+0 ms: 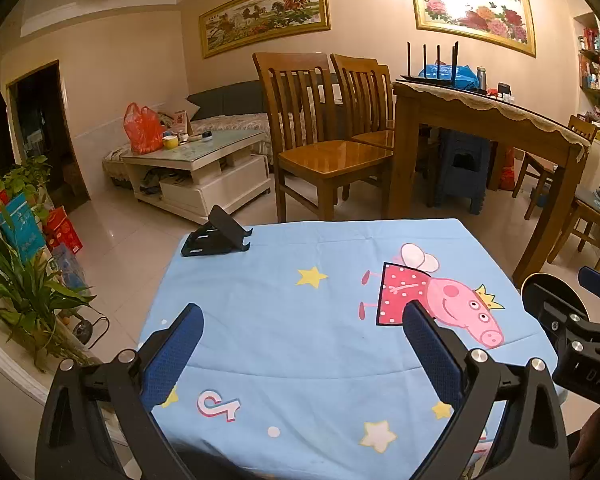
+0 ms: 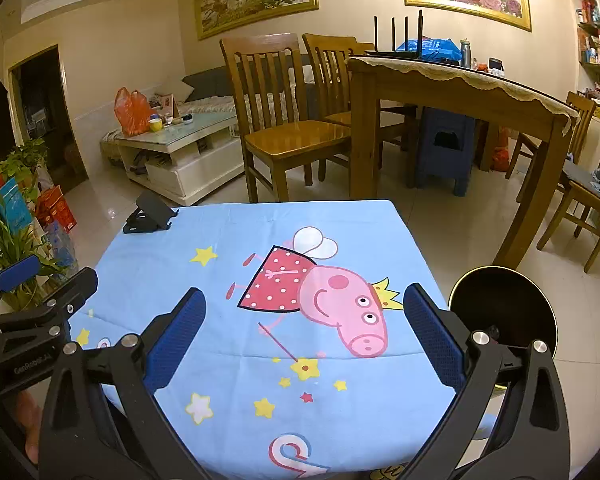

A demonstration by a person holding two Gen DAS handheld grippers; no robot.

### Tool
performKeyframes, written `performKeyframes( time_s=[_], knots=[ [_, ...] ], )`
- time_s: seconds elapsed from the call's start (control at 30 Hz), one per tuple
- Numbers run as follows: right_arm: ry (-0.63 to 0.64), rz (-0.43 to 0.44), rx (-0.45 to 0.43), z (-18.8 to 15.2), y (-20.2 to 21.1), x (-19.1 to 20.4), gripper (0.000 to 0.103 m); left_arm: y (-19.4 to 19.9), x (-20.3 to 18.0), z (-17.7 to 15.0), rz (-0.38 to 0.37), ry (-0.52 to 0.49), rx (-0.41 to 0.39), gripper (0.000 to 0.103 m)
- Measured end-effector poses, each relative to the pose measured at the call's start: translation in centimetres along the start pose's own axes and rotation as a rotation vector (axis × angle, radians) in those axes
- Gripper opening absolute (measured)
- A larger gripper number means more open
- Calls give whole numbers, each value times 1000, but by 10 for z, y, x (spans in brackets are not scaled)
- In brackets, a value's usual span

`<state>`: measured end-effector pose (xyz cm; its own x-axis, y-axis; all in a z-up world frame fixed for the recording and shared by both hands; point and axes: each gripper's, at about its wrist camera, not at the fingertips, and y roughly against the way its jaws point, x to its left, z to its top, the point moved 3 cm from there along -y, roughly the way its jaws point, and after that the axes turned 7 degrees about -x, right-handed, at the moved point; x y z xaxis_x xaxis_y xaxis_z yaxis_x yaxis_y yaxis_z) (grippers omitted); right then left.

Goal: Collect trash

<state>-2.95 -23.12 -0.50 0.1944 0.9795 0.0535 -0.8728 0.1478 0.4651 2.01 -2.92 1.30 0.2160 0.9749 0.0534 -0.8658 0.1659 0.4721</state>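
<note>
A small table under a light blue cartoon-pig cloth (image 1: 300, 320) (image 2: 236, 280) fills both views. I see no loose litter on the cloth. My left gripper (image 1: 303, 308) hovers open over the cloth's near half with nothing between its blue pads. My right gripper (image 2: 305, 291) is open too, above the pig print, and holds nothing. A round black bin with a gold rim (image 2: 500, 308) stands on the floor at the table's right side. In the left wrist view the bin (image 1: 540, 284) is partly hidden behind the right gripper's body.
A black folding phone stand (image 1: 216, 236) (image 2: 150, 216) sits at the cloth's far left corner. Beyond are wooden chairs (image 1: 324, 148), a dining table (image 1: 480, 120) and a white coffee table (image 1: 196, 168). Potted plants (image 1: 24, 300) and boxes line the left.
</note>
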Motion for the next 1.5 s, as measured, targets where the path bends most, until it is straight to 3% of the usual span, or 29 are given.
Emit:
performKeyframes(
  time_s=[1.5],
  knots=[
    [-1, 18, 18, -10, -2, 0, 97, -9, 5, -6, 10, -13, 10, 96]
  ],
)
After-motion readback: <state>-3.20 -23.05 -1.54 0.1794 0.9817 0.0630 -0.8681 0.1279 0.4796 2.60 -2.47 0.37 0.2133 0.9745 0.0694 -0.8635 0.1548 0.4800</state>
